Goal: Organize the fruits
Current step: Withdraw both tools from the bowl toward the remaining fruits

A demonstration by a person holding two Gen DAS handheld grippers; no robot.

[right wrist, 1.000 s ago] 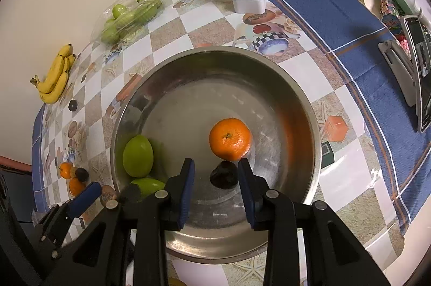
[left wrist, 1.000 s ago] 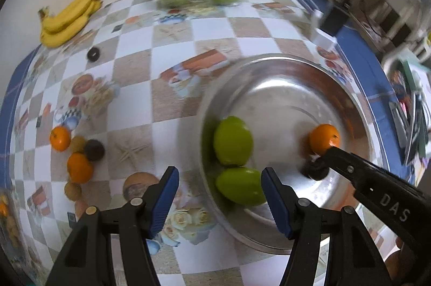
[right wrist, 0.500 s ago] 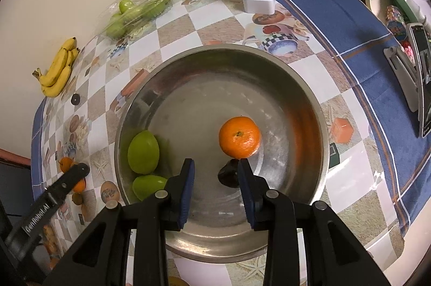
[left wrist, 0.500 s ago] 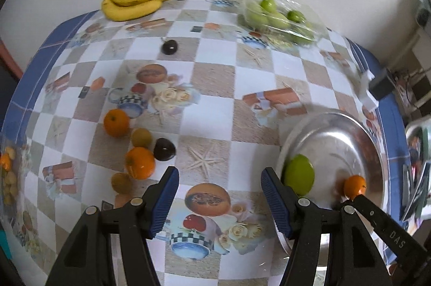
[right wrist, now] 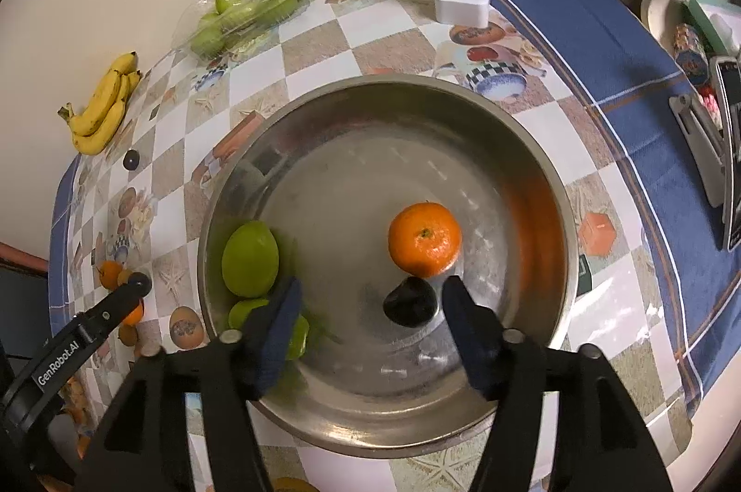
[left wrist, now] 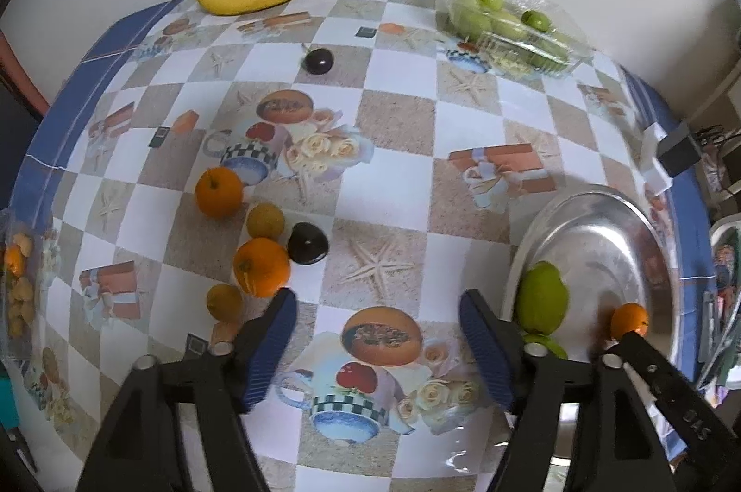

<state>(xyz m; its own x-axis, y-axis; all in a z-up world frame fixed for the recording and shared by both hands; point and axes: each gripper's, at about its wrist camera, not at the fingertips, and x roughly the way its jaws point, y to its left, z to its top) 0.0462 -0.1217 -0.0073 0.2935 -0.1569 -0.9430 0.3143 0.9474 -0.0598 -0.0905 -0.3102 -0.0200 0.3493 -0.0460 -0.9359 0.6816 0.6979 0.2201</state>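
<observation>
Lower green fruit point(right wrist: 296, 334) half hidden behind the right gripper point(right wrist: 368, 306). Fingers just opened wide — dark fruit point(right wrist: 410, 302) loose between them in the bowl point(right wrist: 532, 177). Left gripper point(left wrist: 375, 320) also just widened, empty — over bare counter point(left wrist: 398, 121).

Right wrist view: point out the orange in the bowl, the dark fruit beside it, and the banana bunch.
orange point(right wrist: 424, 239), right wrist view, middle of its peel.
dark fruit point(right wrist: 410, 301), right wrist view, centre of its top.
banana bunch point(right wrist: 104, 105), right wrist view, middle of the bunch.
</observation>
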